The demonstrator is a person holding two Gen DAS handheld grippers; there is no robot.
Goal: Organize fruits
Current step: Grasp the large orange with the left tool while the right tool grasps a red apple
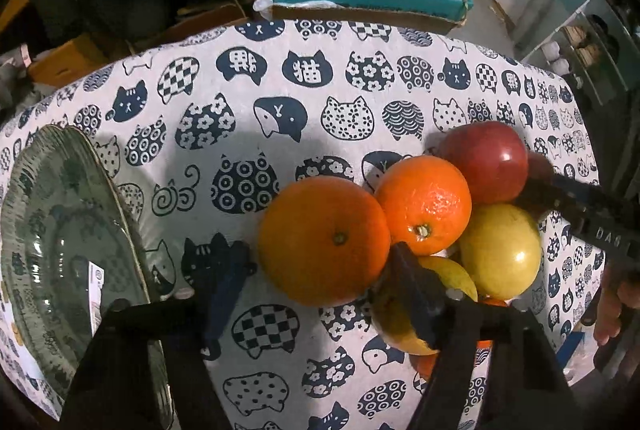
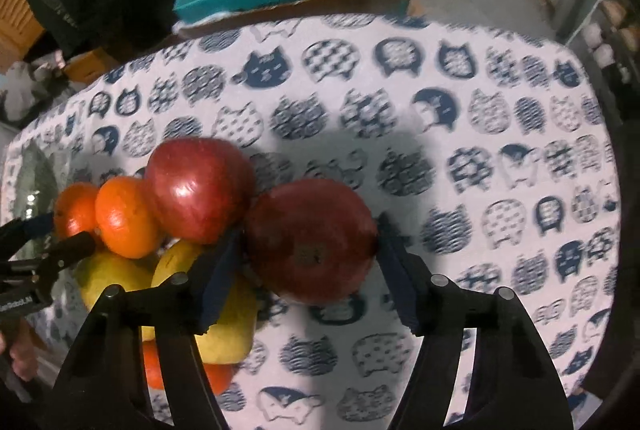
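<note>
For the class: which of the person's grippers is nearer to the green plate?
Left. The left gripper straddles a large orange right beside the green plate. The right gripper straddles a red apple on the far side of the fruit pile from the plate.

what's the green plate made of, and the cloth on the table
The plate looks like glazed ceramic or possibly glass: glossy grey-green surface with bright highlights, a ridged rim, and a paper label still stuck on it. The tablecloth looks like matte woven cotton or linen: no shine, a slightly grainy off-white weave printed with navy cat heads. Neither is certain from looks alone.
</note>
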